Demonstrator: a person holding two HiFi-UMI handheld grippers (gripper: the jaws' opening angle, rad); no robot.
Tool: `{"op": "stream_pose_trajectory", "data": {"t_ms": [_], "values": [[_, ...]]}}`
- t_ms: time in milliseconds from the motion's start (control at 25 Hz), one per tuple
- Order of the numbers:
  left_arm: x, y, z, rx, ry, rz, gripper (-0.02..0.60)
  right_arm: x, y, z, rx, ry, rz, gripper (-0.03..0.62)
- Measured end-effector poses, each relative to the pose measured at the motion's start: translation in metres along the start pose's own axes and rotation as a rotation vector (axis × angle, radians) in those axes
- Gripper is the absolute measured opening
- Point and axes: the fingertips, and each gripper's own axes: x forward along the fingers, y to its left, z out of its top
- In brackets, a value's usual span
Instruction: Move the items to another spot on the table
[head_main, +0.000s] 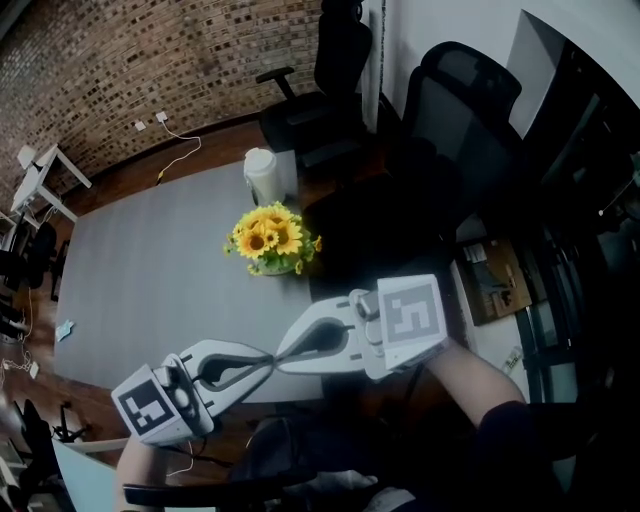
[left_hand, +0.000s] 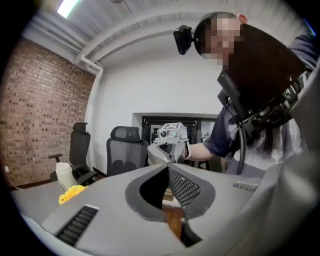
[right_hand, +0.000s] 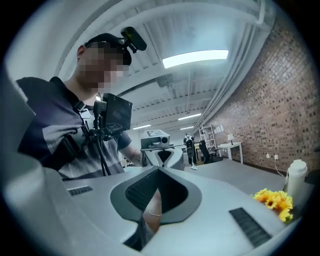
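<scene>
The left tool (head_main: 268, 362) and the right tool (head_main: 286, 364) are both held over the near edge of the grey worktop (head_main: 150, 270), pointing at each other with their tips almost meeting. Each has its jaws together with nothing between them. The sunflower bouquet (head_main: 268, 238) stands at the worktop's right edge, about halfway along. The white jug (head_main: 261, 176) stands beyond it at the far right corner, apart from the flowers.

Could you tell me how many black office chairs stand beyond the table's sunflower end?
2: a high-backed chair by the brick wall, a mesh-backed chair to its right. Others may hide in the dark left edge.
</scene>
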Motion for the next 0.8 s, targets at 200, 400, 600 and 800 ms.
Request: {"op": "stream_pose_trajectory", "data": {"t_ms": [200,400,600,800], "values": [[-0.003,-0.004,0.026,-0.033,-0.099,-0.023,0.005,-0.004,0.005,0.024,-0.002,-0.038,-0.031,-0.002],[-0.004,0.008,0.043,0.106,-0.128,0.035,0.002,-0.008,-0.007,0.042,0.014,-0.078,-0.072,0.001],[-0.01,0.022,0.06,0.087,-0.205,0.081,0.006,-0.01,-0.02,0.059,-0.004,-0.108,-0.089,0.002],[-0.02,0.028,0.032,0.163,-0.063,0.159,0.009,0.006,-0.028,0.037,-0.018,-0.037,-0.064,-0.002]]}}
